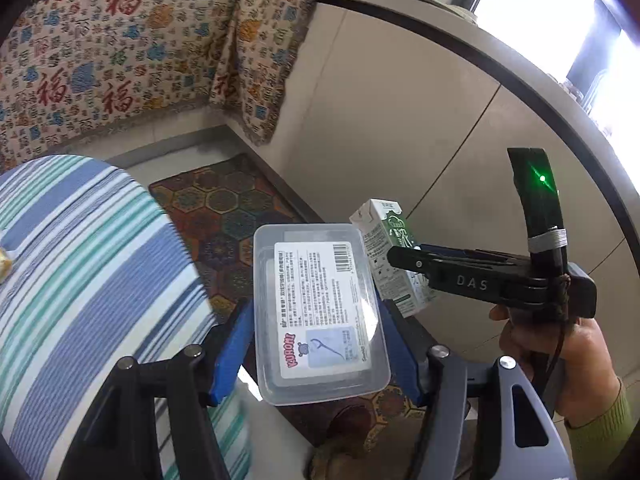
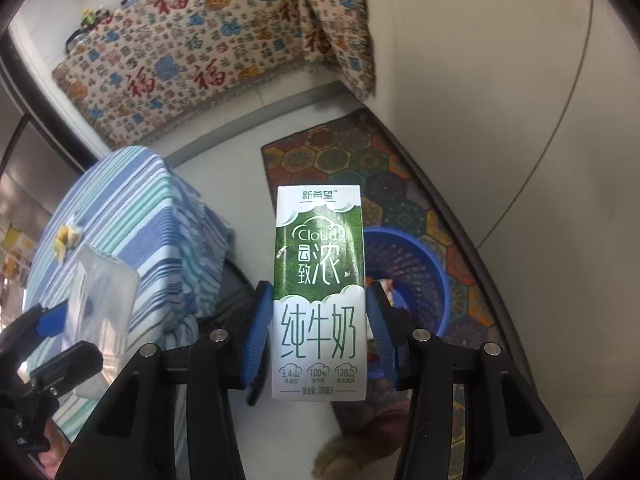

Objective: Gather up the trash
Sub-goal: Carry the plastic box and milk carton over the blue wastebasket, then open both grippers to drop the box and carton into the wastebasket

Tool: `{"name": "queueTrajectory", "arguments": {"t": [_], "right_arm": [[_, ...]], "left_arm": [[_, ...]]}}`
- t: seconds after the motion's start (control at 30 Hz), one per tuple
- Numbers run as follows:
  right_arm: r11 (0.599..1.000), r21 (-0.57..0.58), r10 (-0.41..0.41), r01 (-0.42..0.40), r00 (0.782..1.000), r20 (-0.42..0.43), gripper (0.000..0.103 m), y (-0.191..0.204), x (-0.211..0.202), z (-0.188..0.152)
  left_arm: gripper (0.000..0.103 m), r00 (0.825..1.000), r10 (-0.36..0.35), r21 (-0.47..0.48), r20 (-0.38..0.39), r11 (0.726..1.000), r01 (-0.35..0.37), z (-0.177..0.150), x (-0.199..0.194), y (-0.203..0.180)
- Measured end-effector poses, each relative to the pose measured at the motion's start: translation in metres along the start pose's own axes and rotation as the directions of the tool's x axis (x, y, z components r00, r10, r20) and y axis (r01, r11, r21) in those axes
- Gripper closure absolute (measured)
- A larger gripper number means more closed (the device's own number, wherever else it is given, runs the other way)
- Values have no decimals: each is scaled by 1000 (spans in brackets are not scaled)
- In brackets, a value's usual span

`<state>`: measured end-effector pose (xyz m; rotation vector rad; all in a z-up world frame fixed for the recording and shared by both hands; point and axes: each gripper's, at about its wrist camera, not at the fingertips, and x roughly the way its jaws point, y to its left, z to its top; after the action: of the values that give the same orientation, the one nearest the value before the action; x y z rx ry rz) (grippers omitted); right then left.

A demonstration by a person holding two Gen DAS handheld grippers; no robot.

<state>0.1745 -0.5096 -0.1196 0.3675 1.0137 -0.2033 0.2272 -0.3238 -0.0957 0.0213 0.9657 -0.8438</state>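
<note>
Left gripper (image 1: pixel 316 344) grasping clear rectangular plastic box (image 1: pixel 320 312), right gripper (image 2: pixel 318 332) clamping green-white milk carton (image 2: pixel 319 288), both carried above blue plastic basket (image 2: pixel 416 264) for disposal

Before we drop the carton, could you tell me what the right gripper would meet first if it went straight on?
Probably the blue basket, just behind the milk carton held in the right gripper; depth is unclear, so the rug is possible.

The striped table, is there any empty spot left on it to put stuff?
Yes. The striped tablecloth is mostly bare; only a small yellow scrap sits near its far edge. The floor between table and patterned rug is bare too. The blue basket already has things inside.
</note>
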Motion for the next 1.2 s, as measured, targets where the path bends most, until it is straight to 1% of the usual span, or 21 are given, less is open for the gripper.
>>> {"name": "queueTrajectory", "arguments": {"t": [0.13, 0.3, 0.47, 0.57, 0.6, 0.63, 0.67, 0.7, 0.73, 0.83, 0.93, 0.97, 1.03, 1.1, 1.2], "right_arm": [[998, 57, -5, 5, 1000, -8, 54, -38, 25, 1], [992, 129, -3, 5, 1000, -16, 54, -71, 50, 0], [985, 170, 16, -11, 1000, -26, 54, -93, 70, 5], [979, 199, 40, -33, 999, -29, 52, -104, 80, 5], [977, 209, 51, -44, 998, -28, 50, -107, 83, 6], [973, 222, 64, -58, 998, -21, 39, -111, 85, 5], [969, 240, 68, -63, 998, -14, 35, -114, 87, 5], [964, 258, 66, -63, 998, -6, 32, -116, 88, 5], [961, 270, 60, -58, 998, 0, 32, -119, 87, 5], [960, 276, 35, -42, 999, 30, 32, -121, 77, 5], [969, 244, 6, -23, 998, 70, 32, -115, 65, 6], [973, 229, -2, -17, 996, 86, 31, -111, 60, 5], [982, 191, -29, 5, 992, 122, 26, -101, 47, 5], [989, 144, -57, 33, 984, 168, 23, -87, 33, 6], [995, 78, -76, 59, 968, 241, 21, -56, 13, 6]], "left_arm": [[39, 997, -37, -8, -61, 999, 36, 5, 58, -13], [39, 993, -31, 16, -117, 999, 33, 6, 114, -20], [39, 989, -27, 25, -149, 999, 31, 7, 149, -21], [38, 989, -33, 20, -144, 999, 36, 6, 162, -21], [38, 990, -38, 20, -135, 999, 41, 6, 165, -19], [36, 991, -46, 15, -124, 999, 48, 7, 169, -17], [35, 991, -52, 4, -127, 999, 53, 7, 174, -14], [33, 989, -59, -14, -136, 998, 58, 8, 178, -11], [33, 988, -63, -30, -143, 998, 59, 9, 181, -7], [33, 990, -35, -49, -139, 998, 28, 13, 173, -4], [33, 995, -11, -42, -99, 999, 7, 12, 146, -7], [33, 997, -8, -35, -79, 999, 5, 11, 133, -8], [33, 999, 6, -4, -44, 1000, -6, 8, 100, -10], [33, 1000, 21, 22, 1, 1000, -21, 1, 59, -10], [31, 996, 72, 25, 44, 997, -73, -16, 0, 5]]}}
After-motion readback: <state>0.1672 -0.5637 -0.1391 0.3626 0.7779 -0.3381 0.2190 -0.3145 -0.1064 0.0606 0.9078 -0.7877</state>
